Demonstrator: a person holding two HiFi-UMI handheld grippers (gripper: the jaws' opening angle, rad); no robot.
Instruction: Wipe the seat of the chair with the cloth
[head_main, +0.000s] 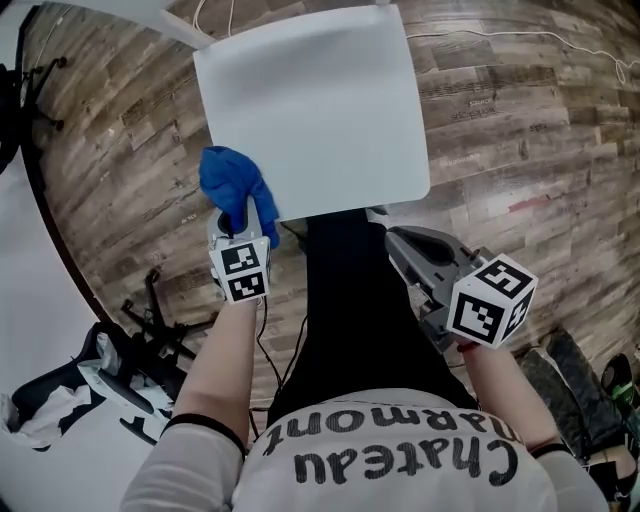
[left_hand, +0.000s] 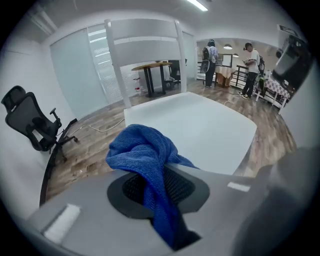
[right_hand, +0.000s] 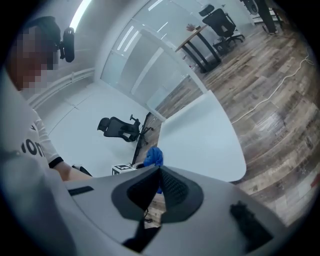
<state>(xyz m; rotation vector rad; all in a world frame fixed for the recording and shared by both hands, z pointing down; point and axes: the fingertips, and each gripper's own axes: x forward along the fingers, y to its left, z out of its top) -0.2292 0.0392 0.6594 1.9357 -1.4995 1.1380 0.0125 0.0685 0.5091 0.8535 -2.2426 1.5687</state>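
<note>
The white chair seat (head_main: 310, 110) lies just ahead of me, its backrest (left_hand: 145, 42) rising at the far side. My left gripper (head_main: 238, 218) is shut on a bunched blue cloth (head_main: 235, 185), which hangs over the seat's near left corner. In the left gripper view the cloth (left_hand: 145, 155) spills out of the jaws, with the seat (left_hand: 200, 125) beyond it. My right gripper (head_main: 400, 245) hovers off the seat's near right corner, shut with nothing in it. From the right gripper view the cloth (right_hand: 154, 156) shows past the closed jaws, beside the seat (right_hand: 200, 140).
A black office chair (left_hand: 30, 122) stands to the left on the wooden floor, and its base (head_main: 150, 310) shows at my lower left. A white cable (head_main: 520, 40) runs across the floor behind the seat. Dark bags (head_main: 580, 390) lie at my lower right. People (left_hand: 250, 60) stand far back.
</note>
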